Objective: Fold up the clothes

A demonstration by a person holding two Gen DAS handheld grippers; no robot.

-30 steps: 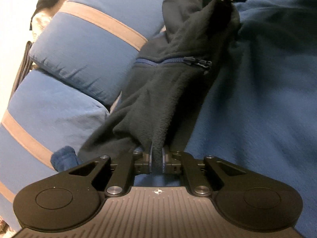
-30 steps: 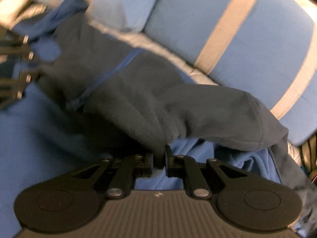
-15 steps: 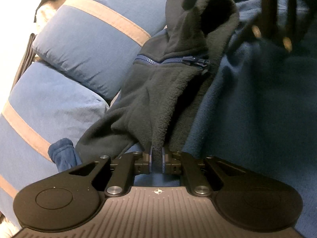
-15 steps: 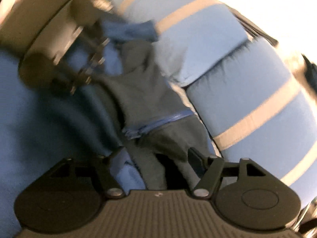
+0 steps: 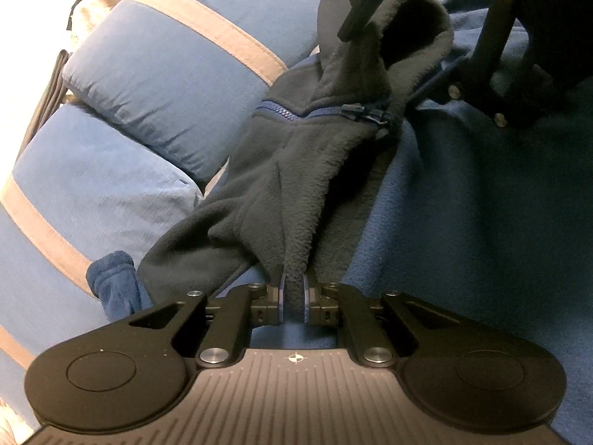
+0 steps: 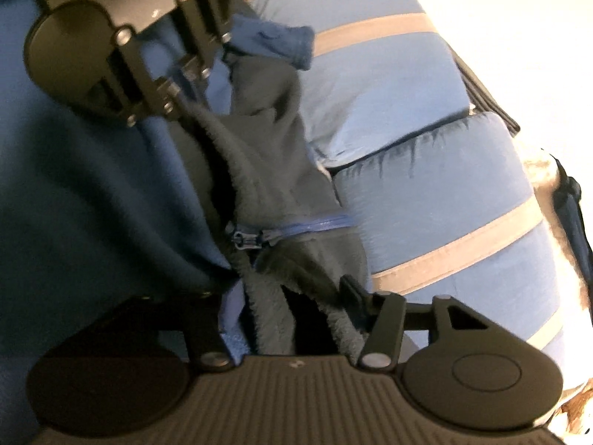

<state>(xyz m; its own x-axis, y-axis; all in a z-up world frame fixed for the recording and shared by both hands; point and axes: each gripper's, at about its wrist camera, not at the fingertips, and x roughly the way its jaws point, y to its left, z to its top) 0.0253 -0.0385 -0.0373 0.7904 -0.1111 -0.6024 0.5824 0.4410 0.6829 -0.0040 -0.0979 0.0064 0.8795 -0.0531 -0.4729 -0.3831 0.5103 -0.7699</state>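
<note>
Left fingers [image 5: 294, 298] pinching fleece [image 5: 296, 170] edge, right fingers [image 6: 281, 296] closing around fleece

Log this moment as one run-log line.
task: fold clothes | left gripper: shut on dark fleece | right gripper: jaws closing, fleece between, not pinched | surface: blue blanket

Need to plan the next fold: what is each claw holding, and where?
Left claw pinches the dark fleece garment by a gathered edge. Right claw is closing around its other end, not yet gripping.
</note>
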